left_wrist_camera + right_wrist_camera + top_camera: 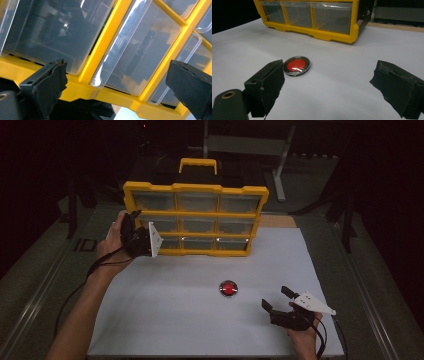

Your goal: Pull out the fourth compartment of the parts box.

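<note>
Jaws spread on both: we judge the left gripper (145, 239) should square to a clear drawer (136, 50) of the yellow cabinet (195, 217) before closing, while the right gripper (277, 301) hovers near the red button (228, 288).

My high view looks forward and down from the near side, taking in the whole yellow drawer cabinet (195, 219) standing at the far edge of the white table (165, 320). My left gripper view sits tilted and very close against the yellow drawer cabinet (100, 47), facing its clear drawers. My right gripper view looks low across the table from well in front of the cabinet (312, 17), sharing its bottom drawer row with the high view.
</note>
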`<state>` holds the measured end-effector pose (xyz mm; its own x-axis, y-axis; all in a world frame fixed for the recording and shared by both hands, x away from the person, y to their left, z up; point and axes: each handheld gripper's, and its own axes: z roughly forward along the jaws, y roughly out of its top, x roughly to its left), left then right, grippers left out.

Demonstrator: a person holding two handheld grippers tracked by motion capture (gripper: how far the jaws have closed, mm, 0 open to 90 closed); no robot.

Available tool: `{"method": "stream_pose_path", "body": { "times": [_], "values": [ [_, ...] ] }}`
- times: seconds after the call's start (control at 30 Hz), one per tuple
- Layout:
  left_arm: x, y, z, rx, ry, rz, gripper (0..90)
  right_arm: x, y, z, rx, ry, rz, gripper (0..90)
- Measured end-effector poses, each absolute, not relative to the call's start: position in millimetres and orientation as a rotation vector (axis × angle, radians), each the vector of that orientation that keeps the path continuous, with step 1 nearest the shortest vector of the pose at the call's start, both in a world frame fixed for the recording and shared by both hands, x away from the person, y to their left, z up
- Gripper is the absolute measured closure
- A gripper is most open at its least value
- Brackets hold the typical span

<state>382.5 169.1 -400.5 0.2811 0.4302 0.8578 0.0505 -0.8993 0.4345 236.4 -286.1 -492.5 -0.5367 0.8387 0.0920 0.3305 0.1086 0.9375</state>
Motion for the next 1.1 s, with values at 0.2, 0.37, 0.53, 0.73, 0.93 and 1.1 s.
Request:
{"method": "stream_pose_path", "body": {
  "times": [0.2, 0.37, 0.53, 0.73, 0.93, 1.1],
  "values": [
    [384.1, 165.7, -405.5, 2.252, 0.414, 1.689, 4.0, 236.6, -286.1, -492.7, 1.137, 1.923, 1.427, 9.8],
    [384.8, 163.7, -406.6, 2.254, 0.401, 1.731, 3.9, 236.6, -286.2, -492.6, 1.137, 1.923, 1.423, 9.7],
    [386.1, 161.1, -407.7, 2.258, 0.389, 1.788, 5.0, 236.4, -286.2, -492.5, 1.135, 1.922, 1.424, 9.8],
    [388.2, 158.2, -410.9, 2.253, 0.371, 1.842, 6.2, 236.4, -286.3, -492.6, 1.136, 1.922, 1.421, 9.8],
    [390.0, 154.3, -415.3, 2.267, 0.324, 1.897, 7.7, 236.1, -286.3, -492.4, 1.133, 1.922, 1.421, 9.7],
    [391.0, 150.9, -418.6, 2.242, 0.315, 1.956, 13.2, 236.3, -286.0, -492.6, 1.132, 1.924, 1.414, 9.8]
  ]
}}
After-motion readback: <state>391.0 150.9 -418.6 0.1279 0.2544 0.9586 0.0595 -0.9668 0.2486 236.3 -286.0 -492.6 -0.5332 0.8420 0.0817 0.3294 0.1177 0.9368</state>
